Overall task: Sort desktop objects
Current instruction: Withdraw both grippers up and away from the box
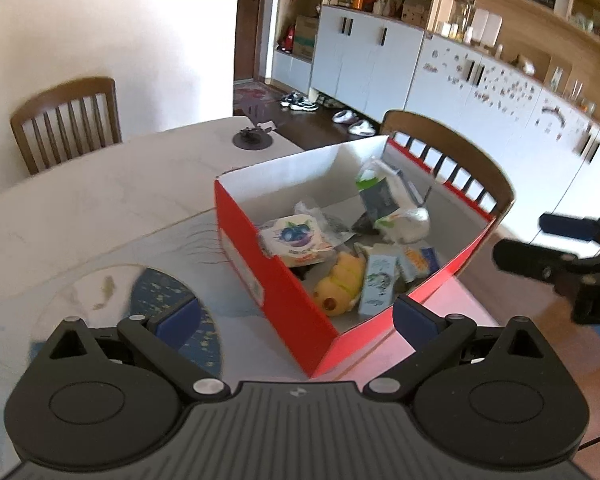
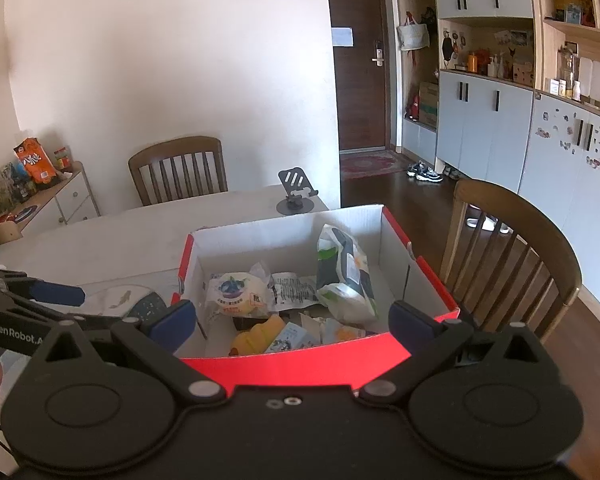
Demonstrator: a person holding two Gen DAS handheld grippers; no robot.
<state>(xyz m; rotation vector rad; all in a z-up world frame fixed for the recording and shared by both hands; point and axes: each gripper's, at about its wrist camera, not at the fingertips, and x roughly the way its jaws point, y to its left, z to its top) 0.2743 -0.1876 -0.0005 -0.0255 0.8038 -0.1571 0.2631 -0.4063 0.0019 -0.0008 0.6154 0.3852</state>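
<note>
**Both grippers empty, box already loaded**

My left gripper (image 1: 296, 312) hangs over the table (image 1: 100, 200) with fingers spread wide and nothing between them. At about 7 o'clock from the box, under its left finger, lies a blue-patterned plate (image 1: 172, 300); I judge it stays out because it is no loose item.

The red shoebox (image 1: 268, 280) sits at the table's edge, its long axis running from near me at 6 o'clock toward the phone stand (image 2: 296, 196) at 12. It holds the sorted things: a blueberry bun packet (image 2: 236, 292) flat at the left, a yellow plush toy (image 2: 260, 334) near the front wall, and a green-and-white pouch (image 2: 344, 272) leaning upright at the right.

My right gripper (image 2: 292, 316) hovers at the box's near wall, fingers equally wide, carrying nothing.
</note>
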